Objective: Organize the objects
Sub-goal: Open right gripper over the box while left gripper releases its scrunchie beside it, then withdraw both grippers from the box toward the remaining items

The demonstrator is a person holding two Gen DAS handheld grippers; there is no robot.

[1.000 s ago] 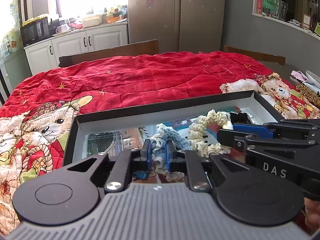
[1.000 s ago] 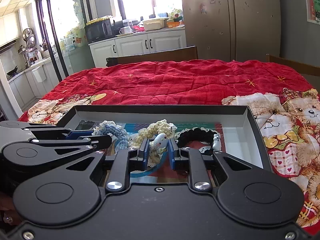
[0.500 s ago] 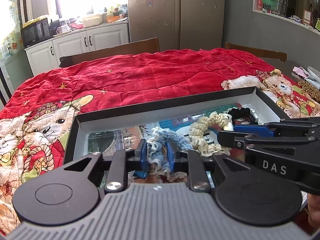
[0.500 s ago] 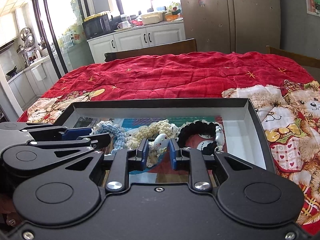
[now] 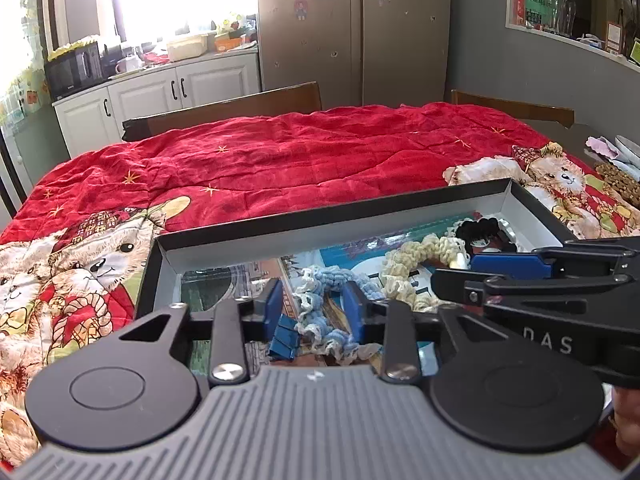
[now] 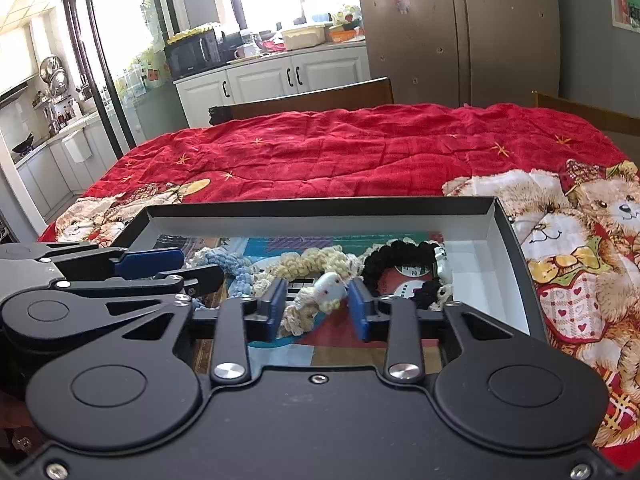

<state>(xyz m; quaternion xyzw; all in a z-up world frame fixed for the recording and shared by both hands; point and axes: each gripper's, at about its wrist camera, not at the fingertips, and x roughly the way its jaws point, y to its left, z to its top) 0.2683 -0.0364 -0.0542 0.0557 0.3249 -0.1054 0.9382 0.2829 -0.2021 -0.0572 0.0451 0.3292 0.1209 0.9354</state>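
A shallow black box (image 5: pixel 320 216) (image 6: pixel 320 204) lies on the red quilt. In it lie a blue crochet scrunchie (image 5: pixel 332 304) (image 6: pixel 236 268), a cream crochet scrunchie (image 5: pixel 416 256) (image 6: pixel 316 260) with a small white doll head (image 6: pixel 330 286), and a black scrunchie (image 5: pixel 480 232) (image 6: pixel 400 256). My left gripper (image 5: pixel 314 310) is open, its blue pads either side of the blue scrunchie. My right gripper (image 6: pixel 318 308) is open, its pads either side of the doll head and apart from it.
The red bear-print quilt (image 5: pixel 300 160) covers the table. Wooden chair backs (image 5: pixel 224 110) stand at the far edge. A small blue clip (image 5: pixel 284 340) lies in the box by the left gripper. Each gripper shows in the other's view (image 5: pixel 540 280) (image 6: pixel 120 276).
Both grippers have opened: the left let go of the blue scrunchie, the right let go of the doll head on the cream scrunchie. Both scrunchies now rest in the box.
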